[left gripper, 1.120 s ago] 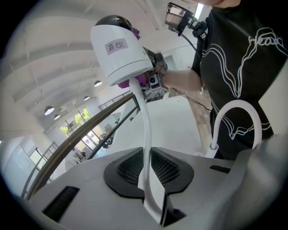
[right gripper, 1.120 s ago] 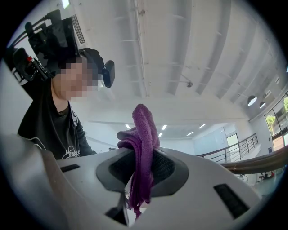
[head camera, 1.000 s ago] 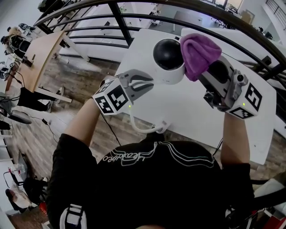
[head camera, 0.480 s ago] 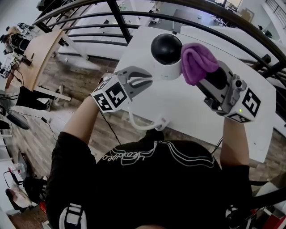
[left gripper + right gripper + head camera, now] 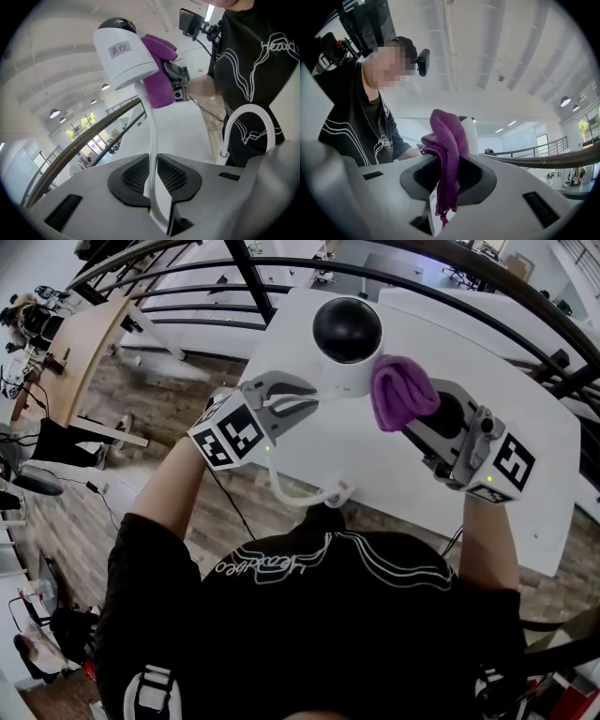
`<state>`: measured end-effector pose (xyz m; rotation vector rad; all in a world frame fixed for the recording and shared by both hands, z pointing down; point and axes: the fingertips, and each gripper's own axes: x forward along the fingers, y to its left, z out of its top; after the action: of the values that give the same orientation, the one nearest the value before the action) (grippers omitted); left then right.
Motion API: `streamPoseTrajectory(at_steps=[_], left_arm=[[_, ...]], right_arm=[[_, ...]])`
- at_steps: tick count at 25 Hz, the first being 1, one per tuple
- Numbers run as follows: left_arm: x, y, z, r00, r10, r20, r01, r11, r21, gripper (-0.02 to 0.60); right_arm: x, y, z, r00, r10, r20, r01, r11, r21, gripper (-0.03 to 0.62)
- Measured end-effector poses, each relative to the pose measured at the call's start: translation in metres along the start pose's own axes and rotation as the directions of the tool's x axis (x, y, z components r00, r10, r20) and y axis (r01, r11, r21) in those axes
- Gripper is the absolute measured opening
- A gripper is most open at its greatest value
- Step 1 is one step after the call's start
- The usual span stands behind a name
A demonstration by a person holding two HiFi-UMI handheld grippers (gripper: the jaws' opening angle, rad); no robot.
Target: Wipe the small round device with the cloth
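The small round device (image 5: 347, 343) is white with a black dome, held up above the white table (image 5: 534, 465). My left gripper (image 5: 298, 401) is shut on its white cable (image 5: 151, 136), which runs between the jaws up to the device (image 5: 124, 54). The cable's slack loops down to a plug (image 5: 309, 495). My right gripper (image 5: 419, 418) is shut on a bunched purple cloth (image 5: 401, 392), which touches the device's lower right side. In the right gripper view the cloth (image 5: 447, 140) stands out of the gripper (image 5: 446, 190), with the device (image 5: 469, 133) just behind it.
A black curved railing (image 5: 253, 282) runs beyond the table's far edge. A wooden table (image 5: 89, 348) and wood floor lie at the left, lower down. The person's torso in a black shirt (image 5: 319, 634) fills the near side.
The device has shifted slightly up and left in the head view. The cloth has slid from the device's upper right down to its lower right, and the right gripper came down with it.
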<state>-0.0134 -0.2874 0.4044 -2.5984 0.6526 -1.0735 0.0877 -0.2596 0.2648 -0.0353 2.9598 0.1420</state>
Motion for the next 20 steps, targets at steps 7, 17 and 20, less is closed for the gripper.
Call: streamPoseTrajectory(at_steps=[7, 17, 20], left_arm=[[-0.001, 0.006, 0.008, 1.0, 0.013, 0.001, -0.013, 1.0, -0.004, 0.058], [-0.003, 0.003, 0.008, 0.999, 0.039, -0.007, -0.039, 0.999, -0.008, 0.058], [-0.003, 0.004, 0.008, 0.999, 0.045, -0.018, -0.045, 0.999, -0.006, 0.058]], right_arm=[[-0.002, 0.004, -0.015, 0.998, 0.005, -0.066, -0.005, 1.0, 0.002, 0.072], [-0.008, 0.025, -0.042, 0.984, -0.009, -0.179, 0.003, 0.999, -0.033, 0.072], [-0.01, 0.031, -0.041, 0.98, -0.01, -0.199, -0.001, 0.999, -0.052, 0.072]])
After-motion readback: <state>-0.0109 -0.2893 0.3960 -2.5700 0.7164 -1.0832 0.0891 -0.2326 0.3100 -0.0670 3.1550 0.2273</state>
